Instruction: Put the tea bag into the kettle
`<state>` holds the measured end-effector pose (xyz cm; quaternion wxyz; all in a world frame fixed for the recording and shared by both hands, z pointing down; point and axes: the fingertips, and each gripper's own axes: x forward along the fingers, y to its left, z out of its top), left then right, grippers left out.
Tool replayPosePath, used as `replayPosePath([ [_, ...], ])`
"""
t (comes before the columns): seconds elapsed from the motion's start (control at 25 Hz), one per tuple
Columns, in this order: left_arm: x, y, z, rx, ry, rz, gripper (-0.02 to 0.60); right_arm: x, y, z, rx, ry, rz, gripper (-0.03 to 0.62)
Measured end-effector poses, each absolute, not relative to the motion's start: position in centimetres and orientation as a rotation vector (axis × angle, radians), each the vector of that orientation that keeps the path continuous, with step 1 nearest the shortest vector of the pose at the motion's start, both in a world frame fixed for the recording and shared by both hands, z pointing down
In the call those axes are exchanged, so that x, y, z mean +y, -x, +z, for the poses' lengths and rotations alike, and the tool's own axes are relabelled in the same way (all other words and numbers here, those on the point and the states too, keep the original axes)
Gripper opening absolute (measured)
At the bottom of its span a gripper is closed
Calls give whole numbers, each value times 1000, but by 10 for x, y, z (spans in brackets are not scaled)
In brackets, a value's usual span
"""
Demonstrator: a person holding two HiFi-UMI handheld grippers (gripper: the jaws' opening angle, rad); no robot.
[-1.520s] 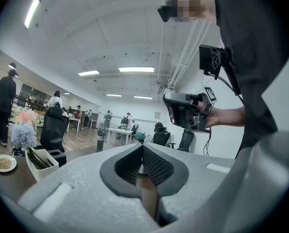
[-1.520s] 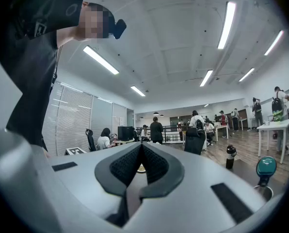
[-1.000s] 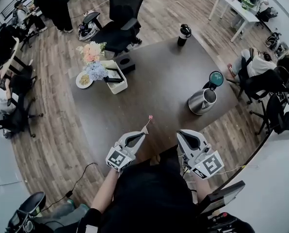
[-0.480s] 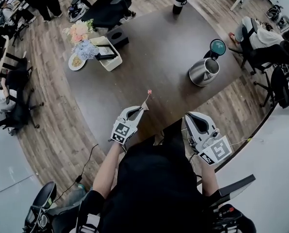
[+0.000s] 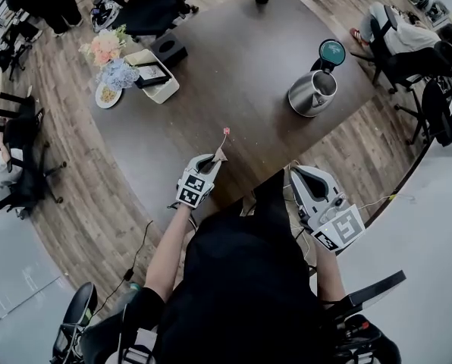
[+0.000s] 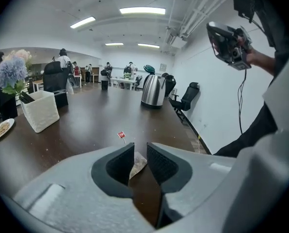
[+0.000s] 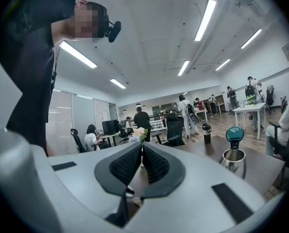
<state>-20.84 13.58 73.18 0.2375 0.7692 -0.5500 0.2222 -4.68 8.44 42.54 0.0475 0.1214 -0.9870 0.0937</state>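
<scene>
- Grey L claw (image 6: 140,147): low over the worktop (image 5: 241,74), jaws opening. Tea bag (image 6: 136,164) sits btw them, leaning toward the pad at that view's left. Pads don't look to press on it, so no real grip.
- Bag lies on the dark wood near the person's edge. A thin string runs fwd to a red tag (image 6: 121,135), flat on the worktop just ahead of the claw tips.
- R claw (image 7: 141,148): jaws together, nothing btw them. Held up at the person's R side, idle.
- Kettle (image 5: 312,93): steel, upright, far R part of the worktop, well apart from the bag. Teal lid (image 5: 332,51) is flipped up, so the mouth is open.
- Step, as I read it: bag pickup not yet secured; the carry to the kettle and the drop are still to do.
- Risks from here:
  - Bag is thin and off-centre. Closing as it sits could catch only a corner, and it may slip out mid-carry.
  - Pads riding on the worktop could push the bag fwd rather than pinch it.
  - Loose string and tag may drag, or hang on the kettle rim or lid, and leave the bag outside.
  - Long reach across to the R. A swinging bag or a knock from the claw could miss the mouth or tip the kettle.
</scene>
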Motion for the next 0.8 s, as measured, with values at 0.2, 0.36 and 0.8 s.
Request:
replayPosePath([
  [0.2,133,209,752,-1462,-2051,611,84,83,44,429,-3002,-377,305,9],
  [0.36,130,206,767,-1407,-2018,610,121,82,47,431,-3007,-363,339,9],
  [0.8,130,205,802,-1301,-1965,768,130,85,69,431,-3021,-283,357,9],
])
